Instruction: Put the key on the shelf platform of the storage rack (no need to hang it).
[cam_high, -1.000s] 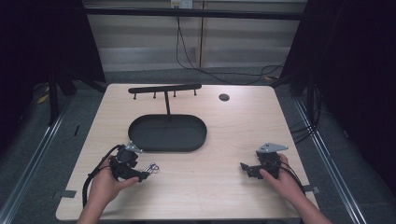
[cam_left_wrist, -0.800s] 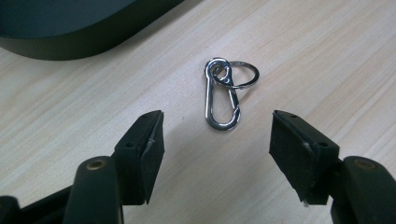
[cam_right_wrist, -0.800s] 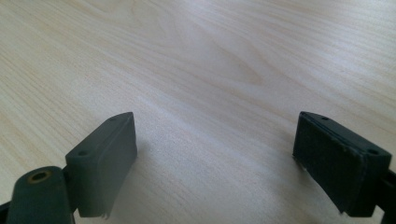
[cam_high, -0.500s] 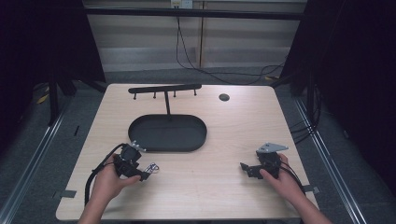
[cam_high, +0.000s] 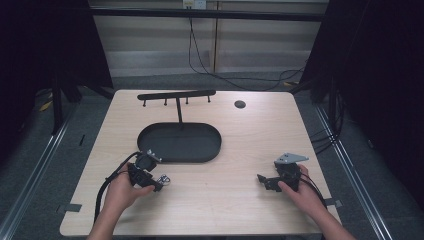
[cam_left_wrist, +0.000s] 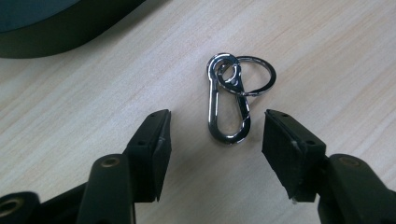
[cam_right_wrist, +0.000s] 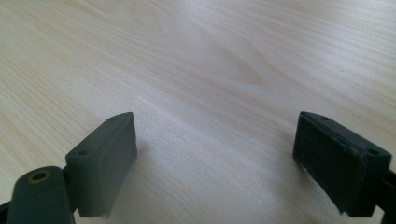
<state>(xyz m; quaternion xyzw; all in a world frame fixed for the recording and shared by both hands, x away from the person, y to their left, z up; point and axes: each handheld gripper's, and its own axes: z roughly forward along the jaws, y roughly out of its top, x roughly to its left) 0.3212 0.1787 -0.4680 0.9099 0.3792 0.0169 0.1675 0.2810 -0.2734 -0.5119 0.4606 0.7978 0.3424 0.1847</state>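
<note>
Tongs on the left stand spread, jaws either side of the snap hook with its key ring, which lies flat on the bench untouched; over the last second this hand has crept slightly toward it (a grasp looks near). Right tongs gape over bare wood. Just beyond the hook sits the black tray; open bench lies between the hands.
</note>
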